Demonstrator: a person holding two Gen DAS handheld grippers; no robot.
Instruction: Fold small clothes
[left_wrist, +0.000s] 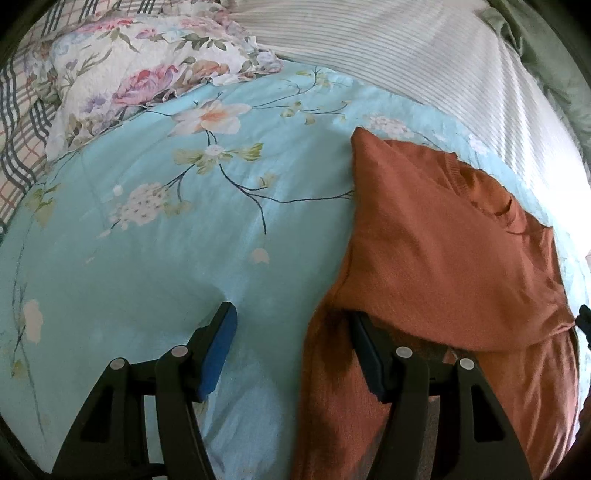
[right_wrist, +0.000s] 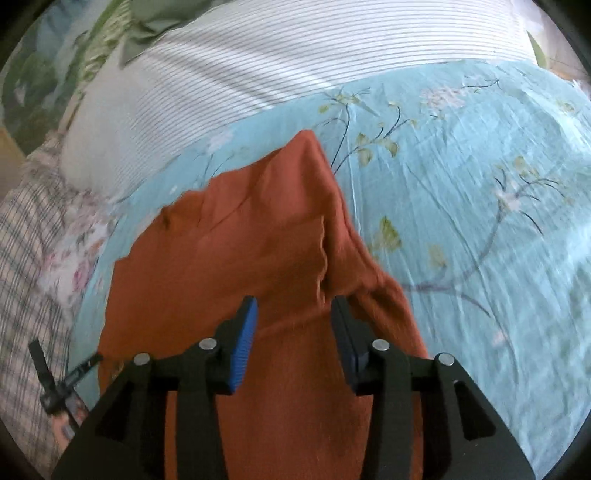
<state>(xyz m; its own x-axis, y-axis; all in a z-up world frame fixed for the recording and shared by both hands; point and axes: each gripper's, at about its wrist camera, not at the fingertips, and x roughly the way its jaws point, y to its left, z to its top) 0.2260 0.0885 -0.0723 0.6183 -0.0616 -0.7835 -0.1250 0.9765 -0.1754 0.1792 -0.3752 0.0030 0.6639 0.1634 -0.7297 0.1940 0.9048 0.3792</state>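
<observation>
A rust-orange knit garment (left_wrist: 436, 251) lies on the light blue floral bedspread (left_wrist: 166, 258), with one side folded over onto its body. My left gripper (left_wrist: 291, 325) is open at the garment's left edge; its right finger (left_wrist: 365, 350) rests on the cloth, its left one over bare bedspread. In the right wrist view the garment (right_wrist: 240, 240) fills the middle. My right gripper (right_wrist: 293, 310) is open just above it, beside a folded edge (right_wrist: 323, 251), holding nothing. The left gripper (right_wrist: 62, 376) shows at the garment's left edge.
A floral pillow (left_wrist: 147, 74) and a plaid cloth (left_wrist: 18, 129) lie at the far left. A white striped sheet (left_wrist: 406, 55) runs along the back, with green fabric (left_wrist: 546, 44) beyond it. Open bedspread (right_wrist: 480, 221) lies right of the garment.
</observation>
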